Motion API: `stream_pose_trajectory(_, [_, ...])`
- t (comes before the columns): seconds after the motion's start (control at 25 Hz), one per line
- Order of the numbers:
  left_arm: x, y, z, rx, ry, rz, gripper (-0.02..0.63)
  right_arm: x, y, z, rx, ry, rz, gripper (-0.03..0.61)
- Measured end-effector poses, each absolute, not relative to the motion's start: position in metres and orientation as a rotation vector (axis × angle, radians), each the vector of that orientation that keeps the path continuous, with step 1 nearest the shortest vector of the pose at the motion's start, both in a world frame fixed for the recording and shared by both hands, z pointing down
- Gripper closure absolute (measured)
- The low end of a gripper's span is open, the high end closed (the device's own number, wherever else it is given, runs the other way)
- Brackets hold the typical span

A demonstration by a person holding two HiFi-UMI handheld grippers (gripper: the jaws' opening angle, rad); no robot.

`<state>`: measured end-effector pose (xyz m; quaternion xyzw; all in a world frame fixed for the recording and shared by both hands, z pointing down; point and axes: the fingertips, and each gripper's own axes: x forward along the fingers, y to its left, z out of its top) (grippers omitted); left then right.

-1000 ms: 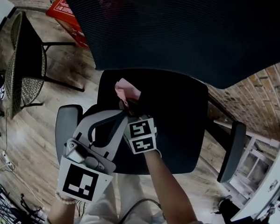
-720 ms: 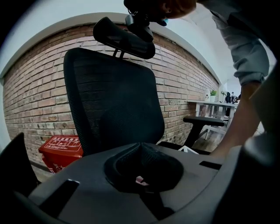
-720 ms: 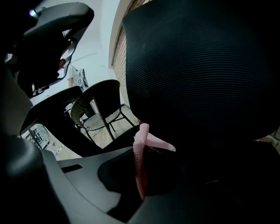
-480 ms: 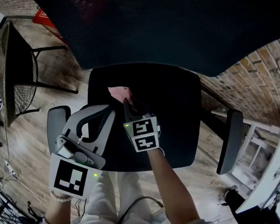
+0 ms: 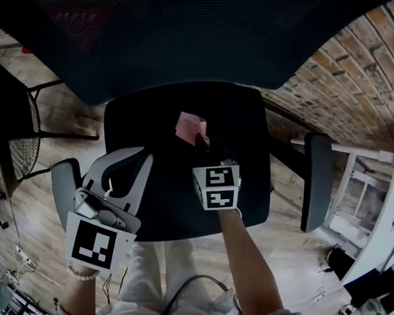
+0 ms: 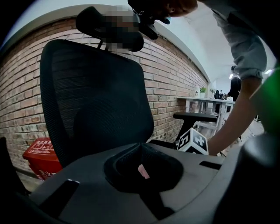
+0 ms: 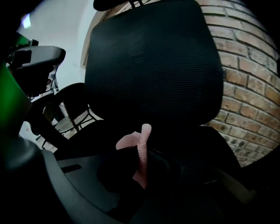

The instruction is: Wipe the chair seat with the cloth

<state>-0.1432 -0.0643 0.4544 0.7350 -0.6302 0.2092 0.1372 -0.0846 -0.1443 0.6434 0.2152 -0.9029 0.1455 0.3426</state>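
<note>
The black chair seat [image 5: 248,189] fills the middle of the head view. A pink cloth [image 5: 191,127] lies bunched on it near the back, a little left of centre. My right gripper [image 5: 202,142] is shut on the cloth, which stands as a pink ridge between the jaws [image 7: 141,148] in the right gripper view. My left gripper [image 5: 144,155] hovers over the seat's front left with its grey jaws shut and empty. A sliver of pink [image 6: 143,171] shows through the loop of the left jaws.
The mesh backrest [image 5: 190,35] looms over the seat's rear. Grey armrests stand at the left [image 5: 63,179] and right [image 5: 316,179]. A brick wall [image 5: 359,76] runs behind, a black wire chair [image 5: 14,131] at far left, a white desk frame [image 5: 360,195] at right. A red box [image 6: 41,157] sits by the wall.
My right gripper has dragged the pink cloth rightward, from the seat's back left toward its middle. The left gripper has stayed over the front left corner.
</note>
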Motion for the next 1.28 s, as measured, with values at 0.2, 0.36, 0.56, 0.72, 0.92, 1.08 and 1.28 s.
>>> stream_pose_trajectory(0.2, [-0.131,-0.074,0.460,2.182,-1.770,0.632,0.595,-0.038,-0.177,0.639,0.746,-2.302,0.407,0.523])
stream_pose_trajectory(0.36, [-0.120,-0.082,0.461,2.225,-1.740,0.642,0.595,0.003,-0.199,0.636,0.885,-2.256,0.423,0.523])
stream_pose_trajectory(0.56, [-0.108,-0.089,0.465,2.296,-1.681,0.700,0.595,0.054,-0.215,0.634,1.021,-2.184,0.445,0.523])
stream_pose_trajectory(0.72, [-0.102,-0.091,0.466,2.287,-1.671,0.696,0.595,0.088,-0.219,0.633,1.088,-2.140,0.456,0.523])
stream_pose_trajectory(0.92, [-0.103,-0.091,0.466,2.233,-1.704,0.642,0.595,0.106,-0.212,0.638,1.110,-2.112,0.514,0.523])
stream_pose_trajectory(1.08, [-0.109,-0.089,0.465,2.160,-1.749,0.590,0.595,0.096,-0.201,0.642,1.076,-2.136,0.555,0.524])
stream_pose_trajectory(1.28, [-0.118,-0.080,0.466,2.134,-1.778,0.591,0.595,0.065,-0.177,0.646,0.971,-2.195,0.598,0.524])
